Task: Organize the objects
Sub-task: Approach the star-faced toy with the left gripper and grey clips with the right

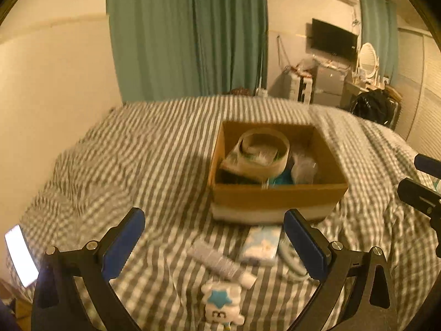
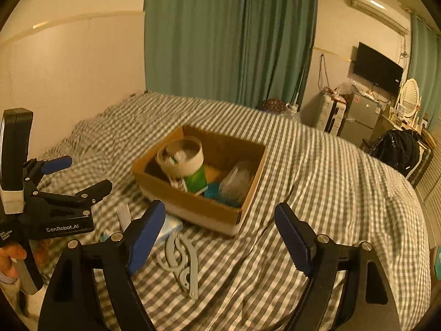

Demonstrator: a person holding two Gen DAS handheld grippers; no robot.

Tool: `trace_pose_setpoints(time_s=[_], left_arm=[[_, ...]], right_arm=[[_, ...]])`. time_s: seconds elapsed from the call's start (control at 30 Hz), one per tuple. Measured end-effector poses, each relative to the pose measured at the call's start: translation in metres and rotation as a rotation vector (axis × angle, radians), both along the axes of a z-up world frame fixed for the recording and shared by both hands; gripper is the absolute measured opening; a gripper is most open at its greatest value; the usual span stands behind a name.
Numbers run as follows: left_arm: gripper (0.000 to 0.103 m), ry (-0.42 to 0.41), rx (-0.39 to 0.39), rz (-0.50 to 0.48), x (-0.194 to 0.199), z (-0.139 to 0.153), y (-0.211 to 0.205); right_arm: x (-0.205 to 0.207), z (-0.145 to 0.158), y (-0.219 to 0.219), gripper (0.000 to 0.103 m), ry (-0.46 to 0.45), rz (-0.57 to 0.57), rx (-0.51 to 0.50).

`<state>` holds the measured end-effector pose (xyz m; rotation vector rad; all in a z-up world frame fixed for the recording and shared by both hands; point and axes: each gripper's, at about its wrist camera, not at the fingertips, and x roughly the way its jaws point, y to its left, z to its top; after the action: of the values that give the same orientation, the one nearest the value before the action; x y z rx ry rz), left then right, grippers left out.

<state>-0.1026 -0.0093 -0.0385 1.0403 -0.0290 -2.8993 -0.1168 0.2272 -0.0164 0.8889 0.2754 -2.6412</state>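
Bed with grey-and-white checked cover [image 1: 154,149]; open cardboard box [image 1: 275,193] sits on it, roughly mid-bed. Inside the box: a wide roll of tape [image 1: 263,153] propped on top of other items, a green-labelled package [image 2: 197,178] beneath it, a clear plastic bag [image 2: 238,178] and something teal at the near wall.

Loose items lie on the cover in front of the box, none inside it:
- blue-and-white patterned packet [image 1: 261,245], just beside the box's near wall
- grey tube with white cap [image 1: 220,263], lying diagonally
- white plush toy with a blue star [image 1: 220,303], nearest the left camera
- grey curve-template ruler [image 2: 183,262], flat on the cover

Left gripper [image 1: 215,237]: jaws spread wide, holding nothing. Tube, packet and plush all lie between its two fingers as seen from the left wrist, below them on the cover.

Right gripper [image 2: 220,237]: jaws likewise wide apart, empty. The ruler lies just inside its left finger; the box's near corner lies between the fingertips, farther off.

A hand [image 2: 12,259] grips the left gripper's handle.
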Motion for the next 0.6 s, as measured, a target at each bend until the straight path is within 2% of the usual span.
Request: trace_pose_setpoints(time_s=[0.3,0.6], left_arm=[[0.103,-0.13,0.005,0.04,0.005,-0.071,-0.005],[0.103,-0.198,0.017,0.02,0.01,-0.107,-0.004]], right_arm=[[-0.005,-0.068,-0.023,0.082,-0.1,0.029,0.026],[-0.017,-0.131,-0.04,0.082,-0.211,0.028,0.06]])
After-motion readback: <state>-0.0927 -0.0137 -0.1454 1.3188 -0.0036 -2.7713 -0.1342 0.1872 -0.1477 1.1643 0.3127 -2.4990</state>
